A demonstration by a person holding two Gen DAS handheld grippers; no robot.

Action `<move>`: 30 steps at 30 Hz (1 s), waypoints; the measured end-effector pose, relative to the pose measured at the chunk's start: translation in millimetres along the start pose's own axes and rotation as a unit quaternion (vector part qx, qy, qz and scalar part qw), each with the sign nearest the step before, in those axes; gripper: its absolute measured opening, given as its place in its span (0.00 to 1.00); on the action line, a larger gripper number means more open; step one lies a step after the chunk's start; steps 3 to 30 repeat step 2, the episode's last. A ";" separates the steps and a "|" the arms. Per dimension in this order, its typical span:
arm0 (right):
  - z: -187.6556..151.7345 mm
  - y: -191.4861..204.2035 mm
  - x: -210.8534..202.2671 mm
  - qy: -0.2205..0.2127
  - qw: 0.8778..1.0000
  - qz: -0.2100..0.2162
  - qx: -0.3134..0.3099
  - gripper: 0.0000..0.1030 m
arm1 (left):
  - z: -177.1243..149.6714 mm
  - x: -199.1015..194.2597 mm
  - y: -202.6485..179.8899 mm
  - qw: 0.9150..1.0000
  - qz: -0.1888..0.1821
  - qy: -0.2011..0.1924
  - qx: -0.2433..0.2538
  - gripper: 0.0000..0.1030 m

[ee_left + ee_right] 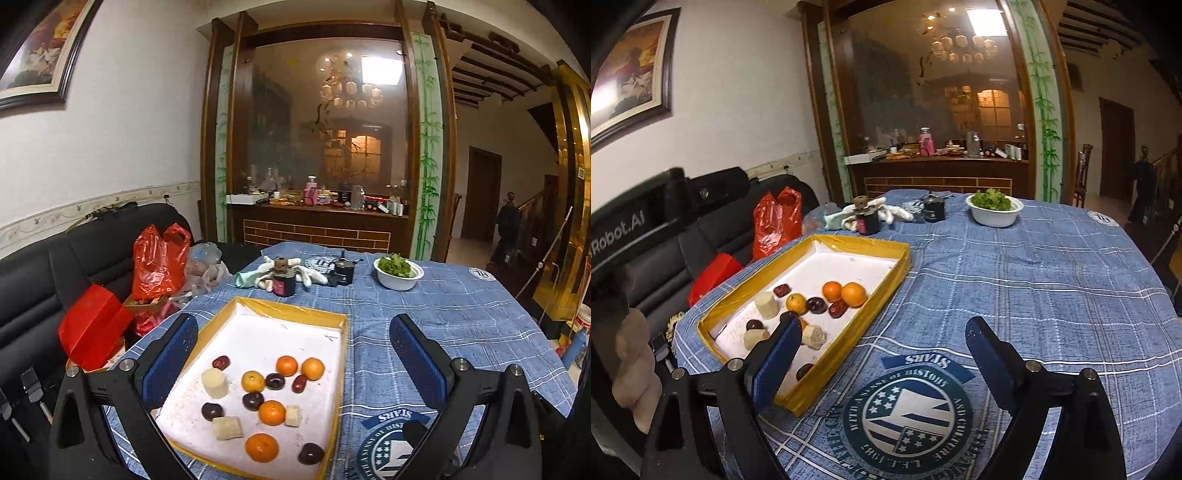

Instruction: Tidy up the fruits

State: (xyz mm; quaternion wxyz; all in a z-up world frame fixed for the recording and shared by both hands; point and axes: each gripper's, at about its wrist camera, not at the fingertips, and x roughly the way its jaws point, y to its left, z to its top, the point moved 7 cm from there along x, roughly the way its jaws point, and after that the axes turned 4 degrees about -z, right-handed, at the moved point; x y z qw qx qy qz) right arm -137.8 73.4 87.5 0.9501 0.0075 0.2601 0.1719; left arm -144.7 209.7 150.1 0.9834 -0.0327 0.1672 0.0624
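Observation:
A yellow-rimmed white tray (334, 373) lies on the blue tablecloth and holds several oranges (262, 447), dark plums (253, 400), red dates (221, 362) and pale sugarcane pieces (214, 382). My left gripper (293, 363) is open and empty, hovering above the tray's near end. The tray shows in the right wrist view (886, 291) at left, with oranges (853, 294) and plums (816, 305) in it. My right gripper (882, 360) is open and empty, above the cloth just right of the tray. The left gripper's body (635, 225) is at far left.
A white bowl of greens (398, 272) (994, 209), a dark jar (284, 282), a small black grinder (343, 272) and white gloves (312, 272) stand at the table's far side. Red bags (159, 260) and a red box (92, 326) lie on the black sofa at left.

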 end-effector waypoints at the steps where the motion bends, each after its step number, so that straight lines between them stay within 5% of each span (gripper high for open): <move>1: 2.1 -5.6 -1.4 0.000 1.000 -0.006 0.006 0.91 | 0.8 0.9 -4.3 1.000 -0.004 0.005 0.004 1.00; 30: 3.4 -11.1 -2.0 0.001 1.000 -0.012 0.011 0.91 | 1.8 2.3 -10.9 1.000 -0.013 0.012 0.007 1.00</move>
